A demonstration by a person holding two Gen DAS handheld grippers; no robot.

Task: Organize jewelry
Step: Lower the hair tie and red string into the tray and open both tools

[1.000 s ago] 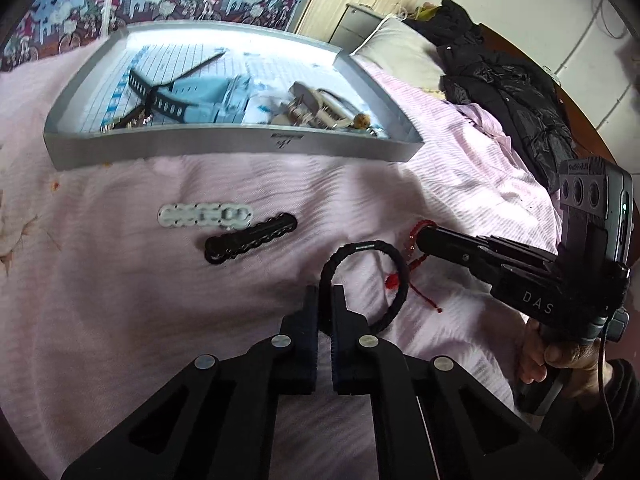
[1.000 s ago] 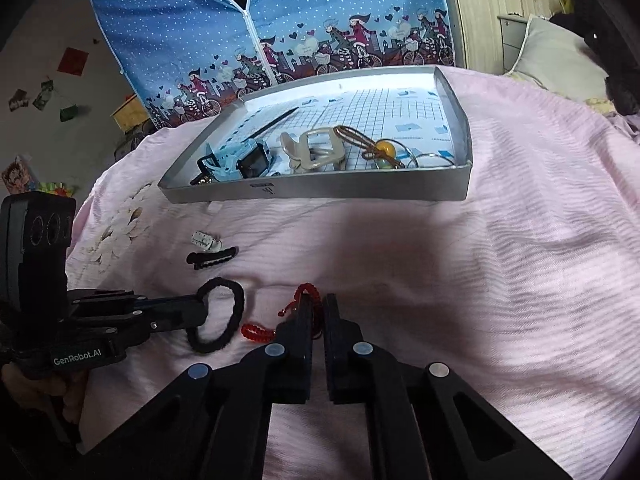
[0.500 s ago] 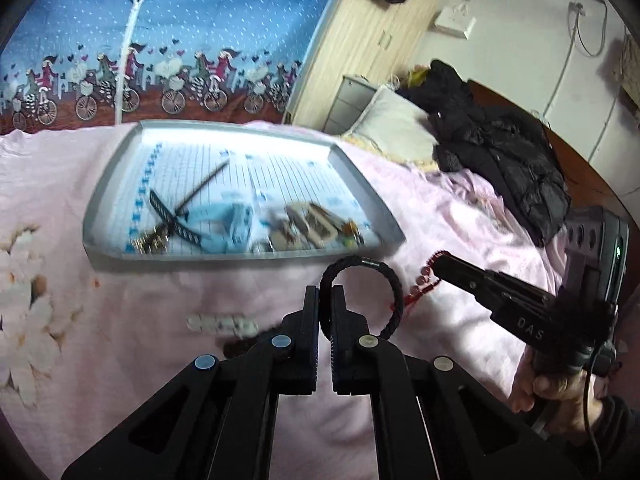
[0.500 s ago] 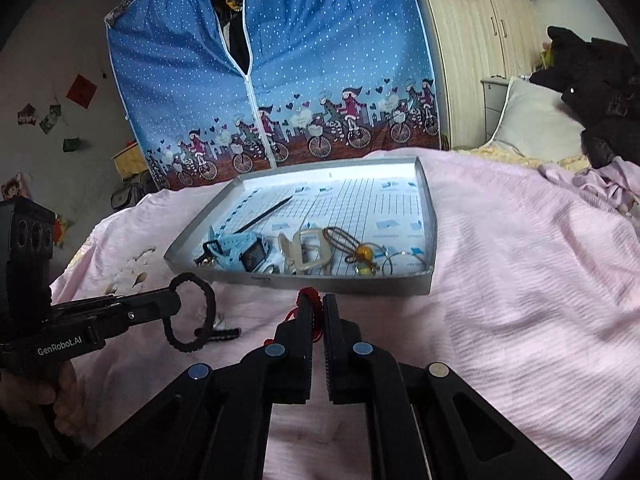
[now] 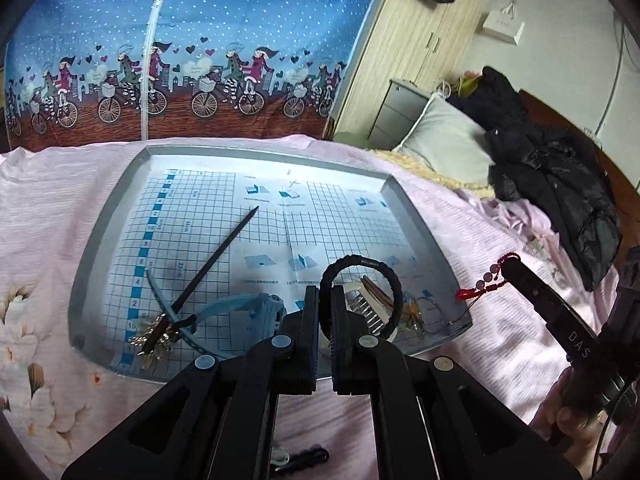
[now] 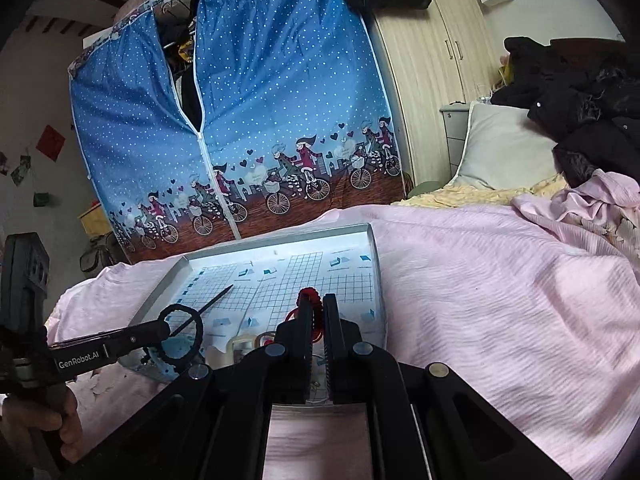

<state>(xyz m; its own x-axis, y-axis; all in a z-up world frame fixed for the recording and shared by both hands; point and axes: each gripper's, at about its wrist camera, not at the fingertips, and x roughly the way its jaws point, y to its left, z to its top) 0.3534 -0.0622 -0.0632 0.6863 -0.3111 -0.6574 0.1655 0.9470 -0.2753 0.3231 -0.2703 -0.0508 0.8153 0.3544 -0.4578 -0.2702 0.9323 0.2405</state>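
Note:
A grey tray point(image 5: 104, 216) with a grid-paper liner lies on the pink bedspread. My left gripper point(image 5: 325, 294) is shut on a black braided bracelet point(image 5: 396, 296) that hangs over the tray's near right part. My right gripper point(image 6: 316, 308) is shut on a red beaded bracelet point(image 6: 310, 293) and is held above the tray's right edge. The left wrist view shows that red bracelet point(image 5: 480, 288) dangling from the right gripper point(image 5: 508, 268). In the right wrist view the black bracelet point(image 6: 180, 307) hangs from the left gripper point(image 6: 164, 328).
Inside the tray lie a black hair stick point(image 5: 216, 258), a blue watch point(image 5: 256, 312), a gold ornament point(image 5: 154, 336) and a comb-like clip point(image 5: 368, 304). A black clip point(image 5: 304, 458) stays on the bed below. A black coat point(image 5: 560, 184) and pillow point(image 5: 444, 148) are at the right.
Both grippers have risen off the bedspread with their bracelets and moved forward, from in front of the tray to above it. Both stay shut.

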